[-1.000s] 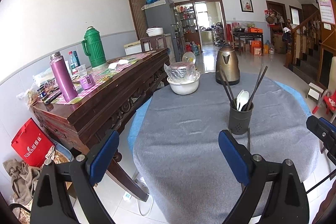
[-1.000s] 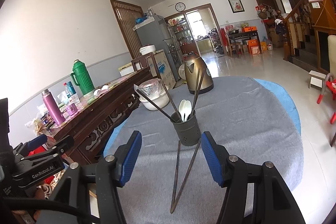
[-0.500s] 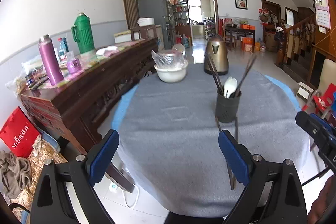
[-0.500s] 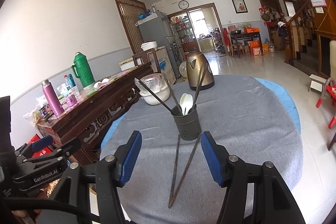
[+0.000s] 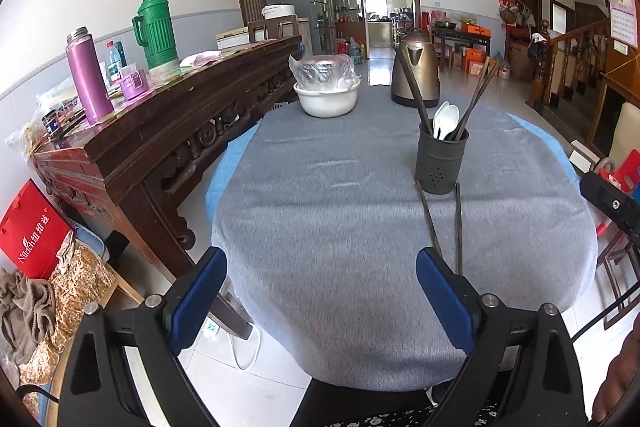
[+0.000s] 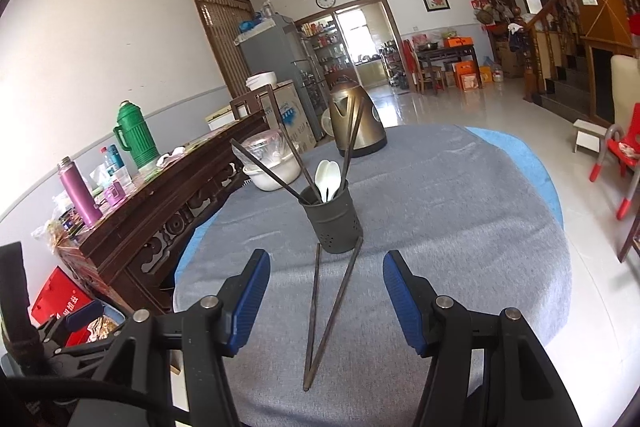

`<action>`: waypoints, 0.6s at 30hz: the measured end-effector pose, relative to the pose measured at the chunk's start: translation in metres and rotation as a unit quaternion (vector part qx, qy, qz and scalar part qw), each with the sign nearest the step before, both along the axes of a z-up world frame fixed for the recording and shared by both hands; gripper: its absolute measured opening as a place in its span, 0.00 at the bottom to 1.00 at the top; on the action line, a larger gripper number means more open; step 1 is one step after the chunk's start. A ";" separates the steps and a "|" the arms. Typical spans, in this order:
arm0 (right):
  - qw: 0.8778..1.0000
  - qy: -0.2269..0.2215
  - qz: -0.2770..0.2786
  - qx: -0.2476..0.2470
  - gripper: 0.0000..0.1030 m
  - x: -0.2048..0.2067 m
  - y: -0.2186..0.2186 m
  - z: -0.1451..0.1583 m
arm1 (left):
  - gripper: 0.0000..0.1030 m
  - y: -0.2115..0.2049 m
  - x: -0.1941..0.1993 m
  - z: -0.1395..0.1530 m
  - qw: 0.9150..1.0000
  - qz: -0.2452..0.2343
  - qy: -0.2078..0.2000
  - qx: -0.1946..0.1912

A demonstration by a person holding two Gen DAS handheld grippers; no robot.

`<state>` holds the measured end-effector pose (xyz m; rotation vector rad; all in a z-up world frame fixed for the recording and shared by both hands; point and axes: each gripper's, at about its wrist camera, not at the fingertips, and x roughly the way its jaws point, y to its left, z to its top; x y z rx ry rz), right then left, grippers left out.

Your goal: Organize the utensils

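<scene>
A dark utensil cup [image 5: 441, 163] stands on the grey table cover [image 5: 340, 219], holding white spoons [image 5: 446, 119] and several dark chopsticks. Two loose chopsticks [image 5: 444, 227] lie on the cloth in front of it. In the right wrist view the cup [image 6: 333, 221] sits ahead and the loose chopsticks [image 6: 326, 311] lie between my open fingers. My right gripper [image 6: 324, 301] is open and empty above them. My left gripper [image 5: 320, 297] is open and empty over the table's near edge, left of the chopsticks.
A white bowl with a bagged item [image 5: 326, 95] and a bronze kettle [image 5: 416, 71] stand at the table's far end. A dark wooden sideboard [image 5: 160, 131] with a green thermos [image 5: 154, 27] and a purple flask [image 5: 86, 75] runs along the left. A red chair [image 6: 620, 155] stands at right.
Both grippers have drawn back toward the table's near edge and tilted down a little; the cup and loose chopsticks now sit farther ahead. Both stay open and empty.
</scene>
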<state>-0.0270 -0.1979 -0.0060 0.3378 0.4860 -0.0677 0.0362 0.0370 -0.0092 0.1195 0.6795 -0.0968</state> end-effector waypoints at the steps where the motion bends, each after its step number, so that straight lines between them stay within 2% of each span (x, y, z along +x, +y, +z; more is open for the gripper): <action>1: 1.000 0.002 0.000 -0.002 0.61 0.000 0.001 -0.001 | 0.93 0.000 -0.001 0.000 1.000 -0.001 0.000 0.001; 18: 1.000 0.005 -0.019 -0.001 0.61 -0.012 -0.008 -0.008 | 0.93 -0.015 -0.006 -0.002 1.000 -0.017 0.000 0.012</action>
